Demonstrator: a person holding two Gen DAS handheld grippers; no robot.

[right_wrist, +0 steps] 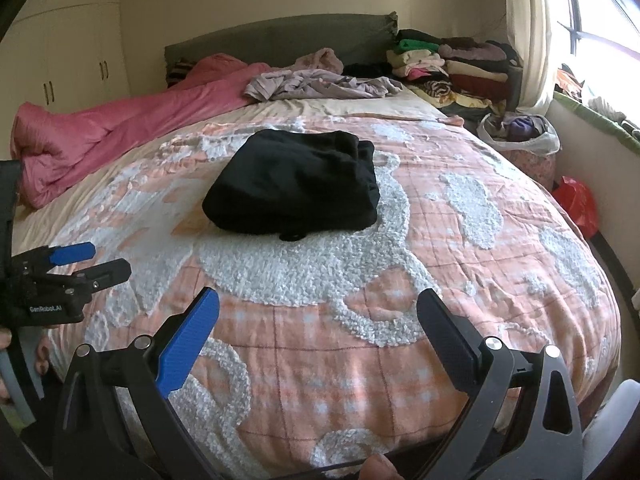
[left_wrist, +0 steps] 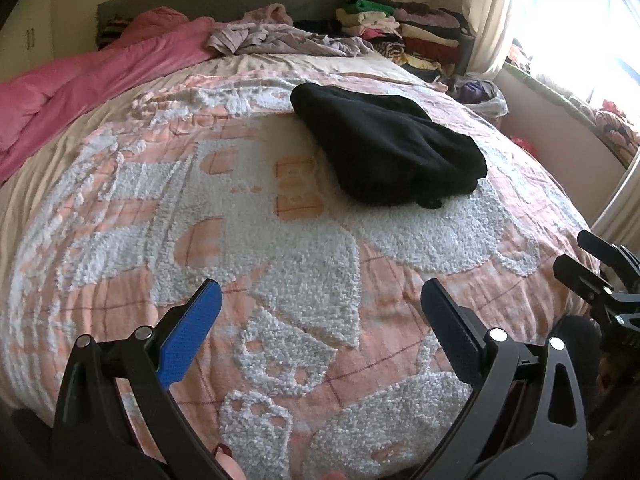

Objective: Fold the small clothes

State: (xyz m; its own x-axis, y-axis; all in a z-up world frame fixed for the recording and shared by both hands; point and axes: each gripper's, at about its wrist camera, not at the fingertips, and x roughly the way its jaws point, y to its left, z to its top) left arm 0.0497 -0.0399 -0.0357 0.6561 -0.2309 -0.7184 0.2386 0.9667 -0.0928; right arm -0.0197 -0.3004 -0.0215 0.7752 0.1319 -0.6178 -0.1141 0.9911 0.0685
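Note:
A black garment (left_wrist: 386,148) lies folded into a compact bundle on the pink and white bedspread (left_wrist: 256,264); it also shows in the right wrist view (right_wrist: 296,188). My left gripper (left_wrist: 320,296) is open and empty, held above the near end of the bed, well short of the garment. My right gripper (right_wrist: 318,304) is open and empty too, at the near edge of the bed. The left gripper shows at the left edge of the right wrist view (right_wrist: 102,260), and the right gripper at the right edge of the left wrist view (left_wrist: 580,252).
A pink duvet (right_wrist: 120,128) lies along the left side. Crumpled lilac clothes (right_wrist: 320,84) lie near the grey headboard (right_wrist: 280,40). Stacks of folded clothes (right_wrist: 460,68) stand at the back right. A full laundry basket (right_wrist: 520,136) and a red bag (right_wrist: 576,200) sit beside the bed by the window.

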